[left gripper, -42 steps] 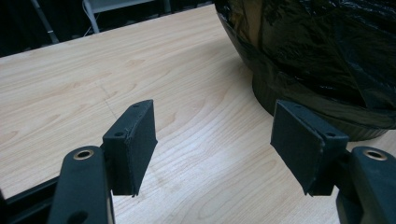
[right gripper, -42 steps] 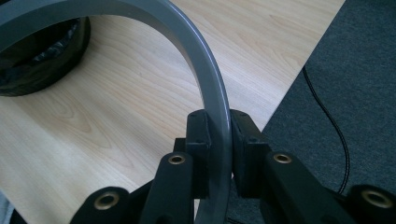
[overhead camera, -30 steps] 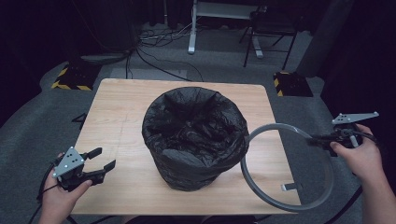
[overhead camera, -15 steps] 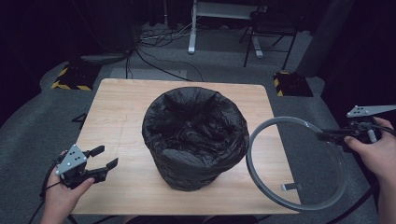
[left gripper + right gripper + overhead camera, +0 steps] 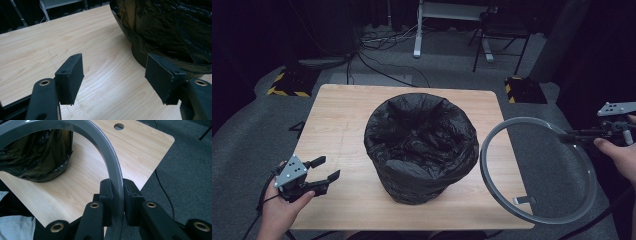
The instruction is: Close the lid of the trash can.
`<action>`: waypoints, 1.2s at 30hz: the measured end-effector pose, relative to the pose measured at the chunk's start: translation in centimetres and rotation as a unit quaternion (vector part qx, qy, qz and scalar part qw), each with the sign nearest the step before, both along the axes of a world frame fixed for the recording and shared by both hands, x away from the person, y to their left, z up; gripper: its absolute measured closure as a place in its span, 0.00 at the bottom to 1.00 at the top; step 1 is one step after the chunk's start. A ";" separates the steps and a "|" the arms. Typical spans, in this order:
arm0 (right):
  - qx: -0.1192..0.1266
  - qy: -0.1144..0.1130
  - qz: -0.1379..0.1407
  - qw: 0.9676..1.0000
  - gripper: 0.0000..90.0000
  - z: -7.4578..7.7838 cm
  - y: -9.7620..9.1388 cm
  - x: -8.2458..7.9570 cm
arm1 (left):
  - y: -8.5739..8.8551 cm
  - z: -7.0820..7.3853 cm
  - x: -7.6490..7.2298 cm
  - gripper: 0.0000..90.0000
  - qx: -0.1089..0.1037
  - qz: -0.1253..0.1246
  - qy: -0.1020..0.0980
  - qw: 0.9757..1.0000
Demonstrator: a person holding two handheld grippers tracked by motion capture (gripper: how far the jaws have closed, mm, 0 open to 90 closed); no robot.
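Jaws of the right gripper (image 5: 115,202) clamp the grey ring (image 5: 110,165); left gripper (image 5: 115,80) jaws stand wide apart, empty, above the tabletop (image 5: 100,82).

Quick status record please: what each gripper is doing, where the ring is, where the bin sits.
right gripper: shut on the grey ring's rim
grey ring: held tilted in the air at the table's right edge, beside the bin
left gripper: open, holding nothing, at the table's near left corner
bin with black bag: upright mid-table
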State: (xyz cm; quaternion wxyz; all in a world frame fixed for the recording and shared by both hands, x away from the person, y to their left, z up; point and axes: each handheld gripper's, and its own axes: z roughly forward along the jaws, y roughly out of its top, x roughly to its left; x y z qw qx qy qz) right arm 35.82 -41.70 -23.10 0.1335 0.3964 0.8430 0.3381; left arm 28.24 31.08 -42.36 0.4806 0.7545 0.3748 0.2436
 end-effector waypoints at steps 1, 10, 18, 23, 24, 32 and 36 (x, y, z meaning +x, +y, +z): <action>0.000 -0.001 0.000 1.000 0.88 0.3 0.0 0.0 | 0.0 0.0 0.0 0.35 0.000 0.000 0.001 1.000; 0.013 -0.015 0.003 1.000 0.88 2.5 0.4 0.2 | 0.1 0.0 -0.1 0.35 0.001 0.001 0.001 1.000; 0.014 -0.023 0.020 0.999 0.88 4.0 2.5 1.1 | 0.0 0.1 -0.3 0.35 0.001 0.003 0.002 1.000; 0.012 -0.024 0.036 0.999 0.88 4.7 4.6 2.2 | 0.3 0.1 -0.6 0.35 0.000 0.009 0.003 1.000; 0.012 -0.025 0.041 0.999 0.88 4.8 5.1 2.4 | 0.3 0.1 -0.7 0.35 0.000 0.010 0.002 1.000; 0.011 -0.029 0.076 0.997 0.88 5.7 9.4 4.2 | 0.7 0.2 -1.3 0.35 -0.002 0.017 -0.001 1.000; 0.017 -0.029 0.094 0.995 0.88 6.2 11.6 4.8 | 1.0 0.2 -1.6 0.35 -0.001 0.021 -0.001 1.000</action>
